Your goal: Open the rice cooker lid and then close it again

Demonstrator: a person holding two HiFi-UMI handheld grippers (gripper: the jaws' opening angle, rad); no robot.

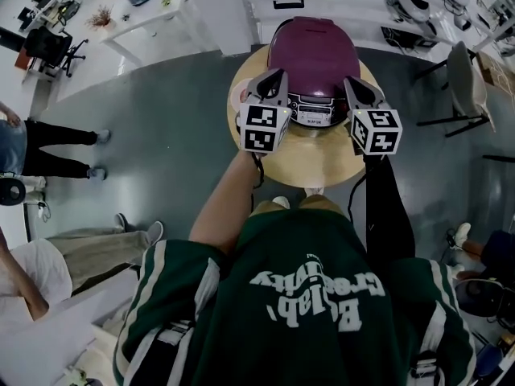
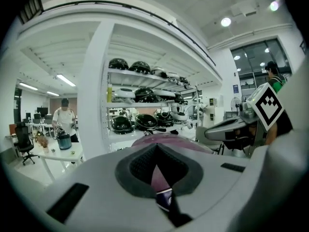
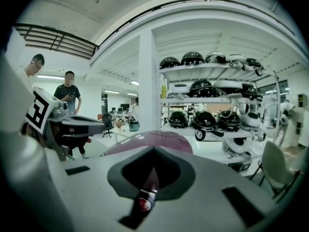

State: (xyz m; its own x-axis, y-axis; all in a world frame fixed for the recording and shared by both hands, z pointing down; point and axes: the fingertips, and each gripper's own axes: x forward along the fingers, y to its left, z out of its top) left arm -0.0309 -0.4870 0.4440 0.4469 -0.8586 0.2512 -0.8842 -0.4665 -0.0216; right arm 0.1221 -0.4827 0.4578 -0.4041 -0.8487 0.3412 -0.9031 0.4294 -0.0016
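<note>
A maroon rice cooker with its lid down stands on a small round wooden table; its control panel faces me. My left gripper hovers at the cooker's front left, jaws shut with nothing held. At the front right my right gripper is likewise shut and empty. Whether either tip touches the cooker cannot be told. In the left gripper view the left gripper points at the maroon lid. In the right gripper view the lid rises just beyond the right gripper.
Grey floor surrounds the table. A grey chair stands to the right, a white table at the back left. People stand and sit at the left. Shelves of dark helmets lie behind the cooker.
</note>
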